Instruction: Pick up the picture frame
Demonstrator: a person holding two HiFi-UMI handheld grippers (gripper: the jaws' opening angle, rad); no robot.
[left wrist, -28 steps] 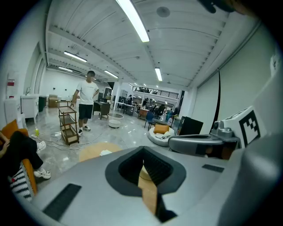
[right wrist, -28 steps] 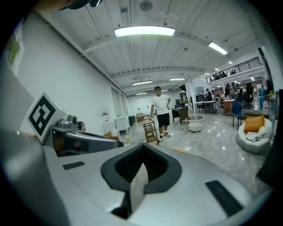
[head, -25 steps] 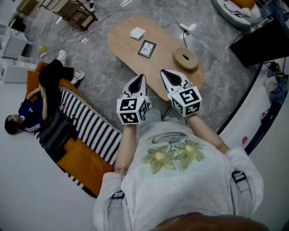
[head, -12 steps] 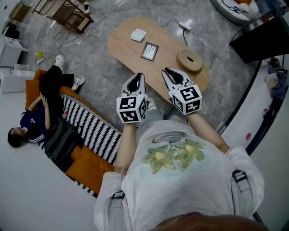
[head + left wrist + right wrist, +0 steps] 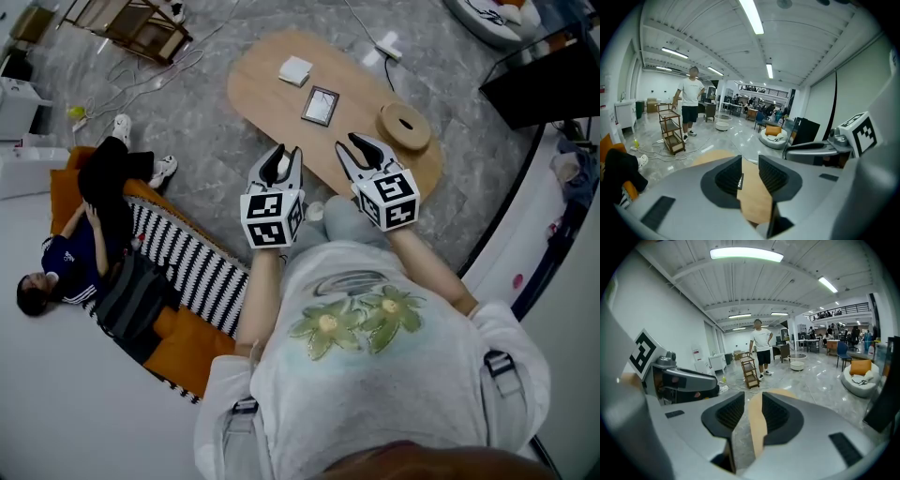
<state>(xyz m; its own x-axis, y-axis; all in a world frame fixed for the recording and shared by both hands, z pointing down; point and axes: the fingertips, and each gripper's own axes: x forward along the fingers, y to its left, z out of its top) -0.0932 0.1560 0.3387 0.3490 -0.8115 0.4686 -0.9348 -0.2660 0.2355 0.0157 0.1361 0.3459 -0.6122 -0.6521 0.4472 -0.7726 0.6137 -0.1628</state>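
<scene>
Grey marble floor surrounds an oval wooden table [image 5: 267, 94]. The picture frame [image 5: 321, 106] lies flat near its middle, with a white box [image 5: 295, 70] at the frame's 11 o'clock and a round wooden disc [image 5: 405, 125] at its 3 o'clock. The left tool [image 5: 289, 152] hangs at the frame's 7 o'clock and the right tool [image 5: 361, 148] at its 4 o'clock. Both have just been opening and stand released, with nothing between their jaws.

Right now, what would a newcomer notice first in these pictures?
Dead centre, the left gripper and right gripper hover by the near edge of an oval wooden table. Their jaws have just been opening, with nothing between them. The picture frame lies flat mid-table, and at the left a person lies on a striped mat on the floor.
</scene>
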